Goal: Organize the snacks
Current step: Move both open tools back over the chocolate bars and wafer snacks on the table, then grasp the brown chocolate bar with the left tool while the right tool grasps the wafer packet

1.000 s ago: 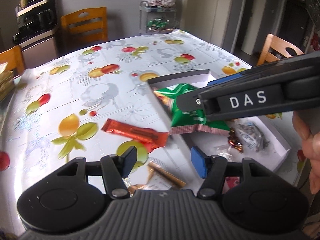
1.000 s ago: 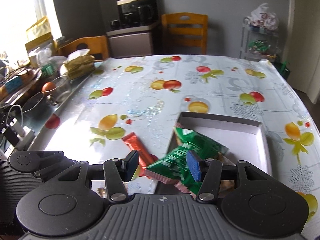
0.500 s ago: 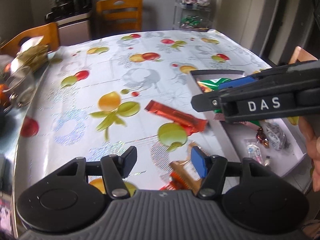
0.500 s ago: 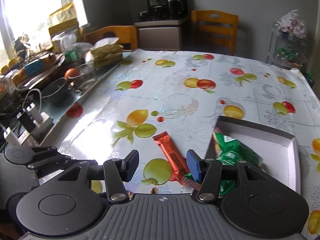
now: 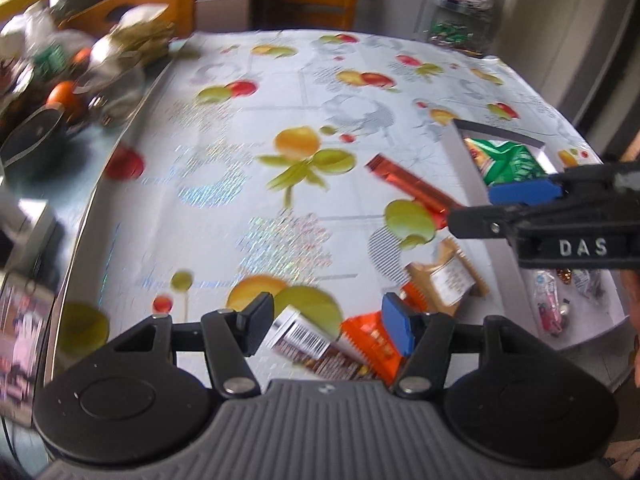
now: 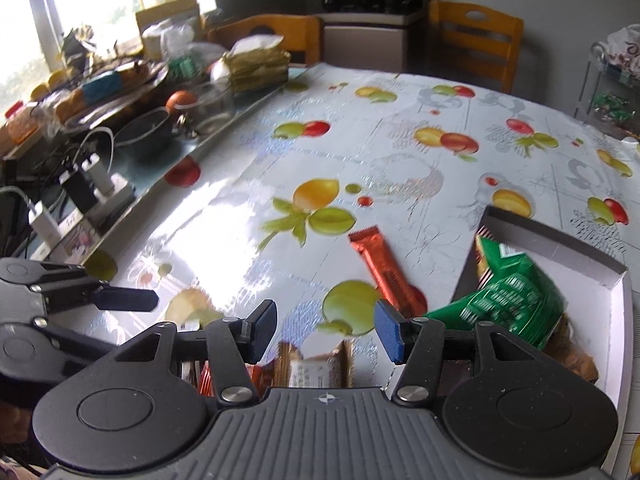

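A: How do the jaws of the left gripper [image 5: 327, 325] stand?

B: They are apart and grasp nothing. Between them, but lower on the table, I see a brown bar with a barcode [image 5: 316, 345] and, touching it on the right, an orange packet [image 5: 370, 342].

A: And the right gripper [image 6: 326, 330]?

B: Its jaws are opening, and nothing is pressed between them. Below the gap lies a gold-brown wafer packet [image 6: 316, 366], partly hidden by the gripper body. An orange wrapper edge [image 6: 205, 380] shows just left of it.

A: Where are the other snacks?

B: A long red-orange bar [image 6: 386, 270] lies on the tablecloth [image 6: 360, 160], a little beyond the right jaw, pointing far-left to near-right. To the right of it stands a white box [image 6: 560, 236]. A green bag [image 6: 516, 292] is inside the box, with its near-left corner over the box wall, just right of the right jaw.

A: Anything more in the box?

B: In the left view some small wrapped sweets [image 5: 546, 300] lie in its near part; they are blurred.

A: And far away?

B: Wooden chairs [image 6: 476, 42] at the far side of the table, and clutter along the left edge.
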